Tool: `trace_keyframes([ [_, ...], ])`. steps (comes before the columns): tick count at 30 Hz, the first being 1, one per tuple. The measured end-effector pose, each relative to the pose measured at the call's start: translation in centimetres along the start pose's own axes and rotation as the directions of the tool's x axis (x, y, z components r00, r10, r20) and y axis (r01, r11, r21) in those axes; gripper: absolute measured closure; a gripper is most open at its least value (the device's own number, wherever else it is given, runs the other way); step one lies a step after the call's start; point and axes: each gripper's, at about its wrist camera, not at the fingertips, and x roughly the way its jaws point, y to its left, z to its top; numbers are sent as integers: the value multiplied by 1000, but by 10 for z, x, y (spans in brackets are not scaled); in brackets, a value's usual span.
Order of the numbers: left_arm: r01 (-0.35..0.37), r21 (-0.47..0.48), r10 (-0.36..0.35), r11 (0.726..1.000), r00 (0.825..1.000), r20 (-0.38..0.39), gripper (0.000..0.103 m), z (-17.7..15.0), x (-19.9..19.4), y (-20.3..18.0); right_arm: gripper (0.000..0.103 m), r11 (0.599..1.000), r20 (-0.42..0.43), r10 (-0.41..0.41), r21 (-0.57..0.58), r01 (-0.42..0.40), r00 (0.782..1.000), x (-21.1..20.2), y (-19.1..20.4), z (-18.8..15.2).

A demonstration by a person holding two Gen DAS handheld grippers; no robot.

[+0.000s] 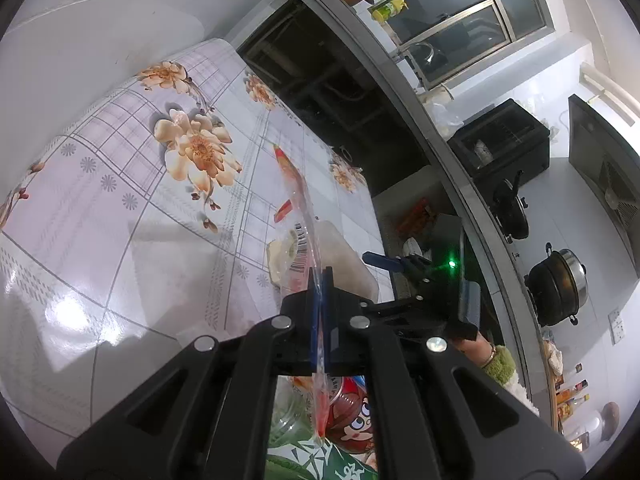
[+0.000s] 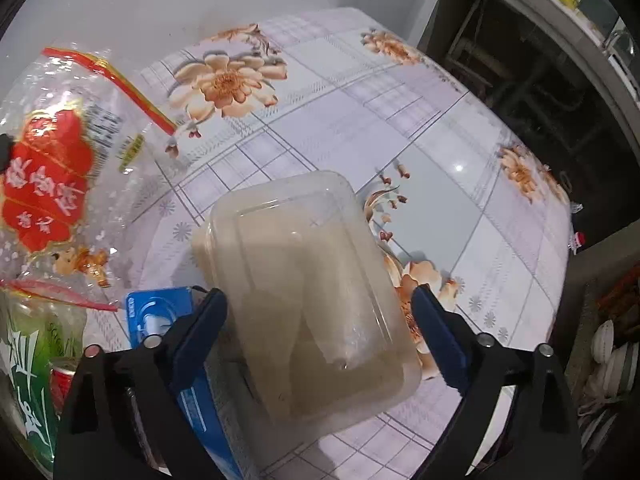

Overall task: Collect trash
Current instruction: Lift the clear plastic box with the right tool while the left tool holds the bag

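My right gripper (image 2: 318, 336) has its jaws wide apart, straddling the clear plastic container (image 2: 308, 292) on the tabletop (image 2: 440, 128); its long axis runs away between them. Left gripper (image 1: 320, 280) is clamped on the plastic bag (image 1: 298, 196), beside the container.

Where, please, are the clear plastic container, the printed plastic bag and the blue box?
clear plastic container (image 2: 308, 280): right wrist view, middle of its lid.
printed plastic bag (image 2: 48, 176): right wrist view, its red label.
blue box (image 2: 154, 314): right wrist view, its printed top face.
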Motion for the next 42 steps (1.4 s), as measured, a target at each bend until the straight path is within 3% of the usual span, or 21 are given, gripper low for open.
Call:
trace_keyframes([
  [9,4,-4,-4,1000,1000,-4,103,1,0,2,11,999,-9,41,19,-41,999,14,-1,2],
  [17,8,-9,-8,1000,1000,6,103,0,-2,1,13,1000,63,-2,-6,2,998,-9,3,-1],
  [24,25,-2,-25,1000,1000,18,103,-1,-9,-5,14,999,154,-25,47,18,988,-45,-7,-8],
  [33,79,38,-80,996,996,27,103,-6,-23,-25,15,974,255,-81,226,22,964,-99,-9,-56],
  [42,139,121,-137,983,990,-19,103,-23,-30,-63,15,908,310,-130,419,-12,942,-146,-4,-126],
])
